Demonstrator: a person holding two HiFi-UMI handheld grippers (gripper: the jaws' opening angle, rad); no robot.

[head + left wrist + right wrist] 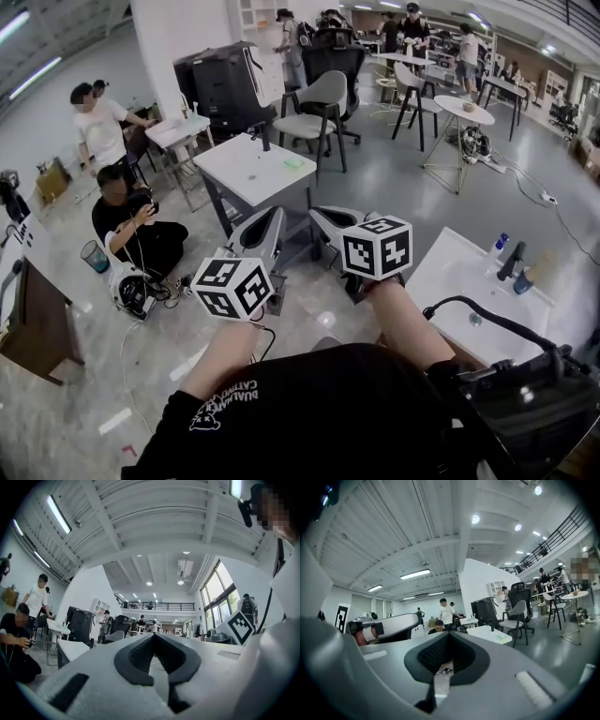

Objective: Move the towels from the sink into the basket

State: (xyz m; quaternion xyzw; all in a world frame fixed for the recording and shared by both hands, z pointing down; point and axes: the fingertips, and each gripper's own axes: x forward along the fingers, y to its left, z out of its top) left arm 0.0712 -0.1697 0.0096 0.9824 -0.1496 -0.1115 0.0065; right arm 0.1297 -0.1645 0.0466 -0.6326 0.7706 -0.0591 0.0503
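Both grippers are held up in front of the person and are pointed out across the room, side by side and just apart. The left gripper is seen in the left gripper view with its dark pads pressed together at the tips, and nothing is caught between them. The right gripper is likewise shown in the right gripper view with its jaws pressed together on nothing. A marker cube is carried on the left gripper, and a second cube on the right.

The white sink is found at the lower right of the head view, just beside the right forearm and well below the level of the grippers. Its drain can be seen in the basin. A black faucet stands at its far edge, with a blue-capped bottle beside it. The towels and the basket cannot be made out in any view.

Beyond the grippers a white surface is seen, with a small green object lying on it and a grey chair behind it. A person is seated on the floor to the left.
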